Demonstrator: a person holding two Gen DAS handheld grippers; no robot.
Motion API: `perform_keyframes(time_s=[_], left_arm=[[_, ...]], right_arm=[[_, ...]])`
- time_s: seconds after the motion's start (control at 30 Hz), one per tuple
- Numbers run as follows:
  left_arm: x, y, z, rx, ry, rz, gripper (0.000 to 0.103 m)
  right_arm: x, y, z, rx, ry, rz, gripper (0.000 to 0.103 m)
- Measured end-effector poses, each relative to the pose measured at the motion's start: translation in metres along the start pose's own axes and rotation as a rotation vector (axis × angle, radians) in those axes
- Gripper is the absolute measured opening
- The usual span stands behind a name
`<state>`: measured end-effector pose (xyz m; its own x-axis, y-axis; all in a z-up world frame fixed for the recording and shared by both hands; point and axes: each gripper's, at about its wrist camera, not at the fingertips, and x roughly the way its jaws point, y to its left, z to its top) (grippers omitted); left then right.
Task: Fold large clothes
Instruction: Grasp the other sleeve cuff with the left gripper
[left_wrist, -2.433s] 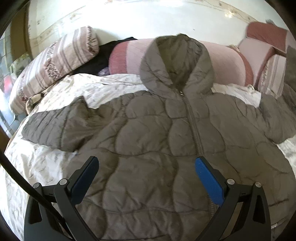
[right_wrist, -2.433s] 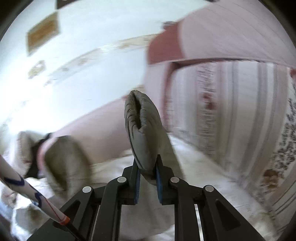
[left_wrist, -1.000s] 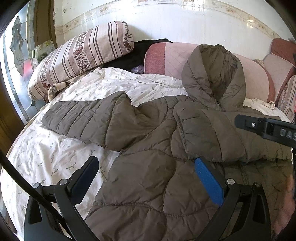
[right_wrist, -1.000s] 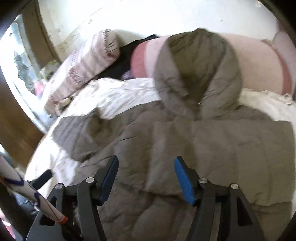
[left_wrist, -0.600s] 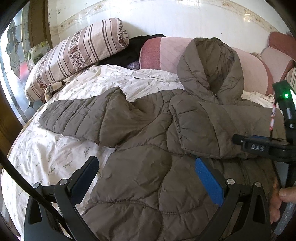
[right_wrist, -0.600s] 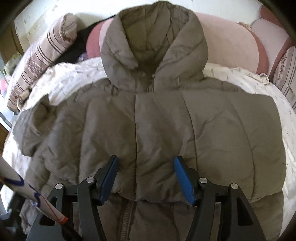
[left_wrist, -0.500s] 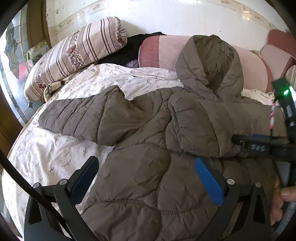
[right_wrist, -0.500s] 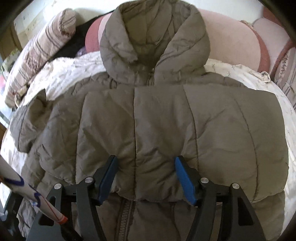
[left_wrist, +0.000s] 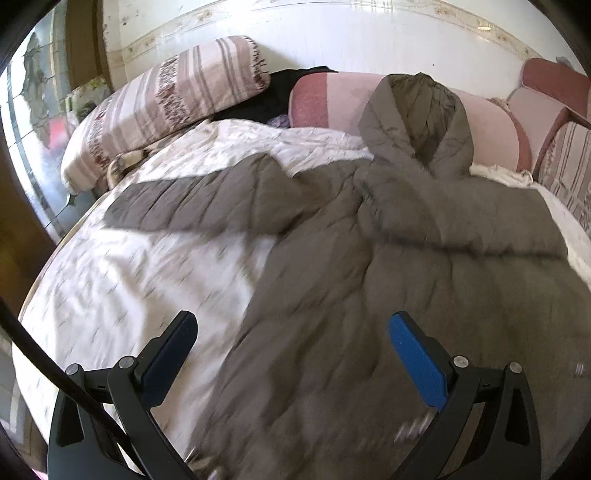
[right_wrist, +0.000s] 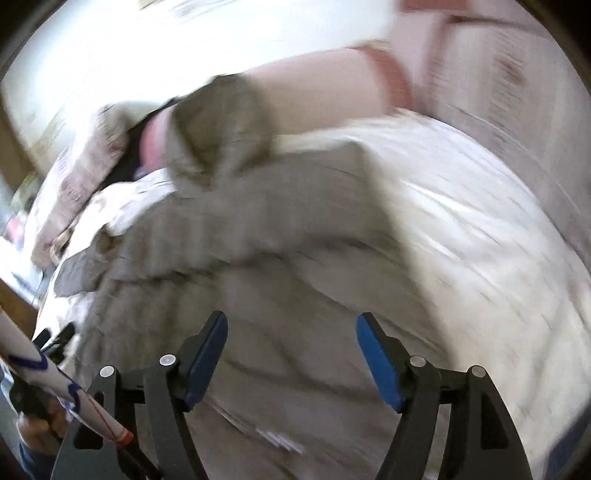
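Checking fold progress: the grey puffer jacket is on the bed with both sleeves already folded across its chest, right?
Not quite. In the left wrist view only one sleeve of the jacket is folded across its chest; the other sleeve lies stretched out on the bed.

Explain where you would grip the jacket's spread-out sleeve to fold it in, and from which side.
Grip the sleeve at its cuff end, coming from the window side. It lies flat and straight on the bedspread, its free end away from the body, so an open tool can likely pinch it there and carry it across the jacket.
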<state>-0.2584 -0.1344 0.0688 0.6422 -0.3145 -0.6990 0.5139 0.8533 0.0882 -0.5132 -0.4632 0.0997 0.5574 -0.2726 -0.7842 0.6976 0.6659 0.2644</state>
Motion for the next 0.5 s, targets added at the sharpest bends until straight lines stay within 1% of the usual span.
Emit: perform_keyframes(time_s=[0.07, 0.13, 0.2, 0.27, 0.3, 0.33, 0.37, 0.4, 0.43, 0.5], left_arm=[[-0.007, 0.01, -0.022, -0.001, 0.035, 0.011, 0.103], [-0.011, 0.019, -0.038, -0.019, 0.068, 0.018, 0.103], [-0.014, 0.024, -0.048, -0.04, 0.082, 0.035, 0.103], [-0.015, 0.028, -0.058, -0.052, 0.103, 0.058, 0.103], [-0.016, 0.028, -0.063, -0.053, 0.107, 0.07, 0.103], [-0.017, 0.028, -0.067, -0.051, 0.107, 0.08, 0.103], [-0.017, 0.028, -0.07, -0.046, 0.106, 0.091, 0.103], [-0.017, 0.029, -0.074, -0.039, 0.109, 0.107, 0.103], [-0.017, 0.029, -0.076, -0.038, 0.112, 0.112, 0.103], [-0.017, 0.034, -0.081, -0.045, 0.115, 0.12, 0.103]], right_arm=[[-0.016, -0.042, -0.024, 0.082, 0.013, -0.028, 0.077], [-0.023, -0.082, -0.049, 0.162, 0.049, -0.049, 0.077], [-0.019, -0.102, -0.065, 0.212, 0.097, -0.037, 0.077], [-0.008, -0.108, -0.077, 0.221, 0.153, 0.001, 0.076], [-0.006, -0.106, -0.079, 0.222, 0.166, 0.023, 0.07], [-0.005, -0.1, -0.08, 0.206, 0.173, 0.06, 0.06], [-0.008, -0.095, -0.081, 0.18, 0.166, 0.041, 0.055], [-0.013, -0.091, -0.082, 0.155, 0.157, 0.016, 0.038], [-0.015, -0.089, -0.084, 0.142, 0.155, 0.015, 0.027], [-0.021, -0.087, -0.089, 0.131, 0.156, 0.022, 0.024]])
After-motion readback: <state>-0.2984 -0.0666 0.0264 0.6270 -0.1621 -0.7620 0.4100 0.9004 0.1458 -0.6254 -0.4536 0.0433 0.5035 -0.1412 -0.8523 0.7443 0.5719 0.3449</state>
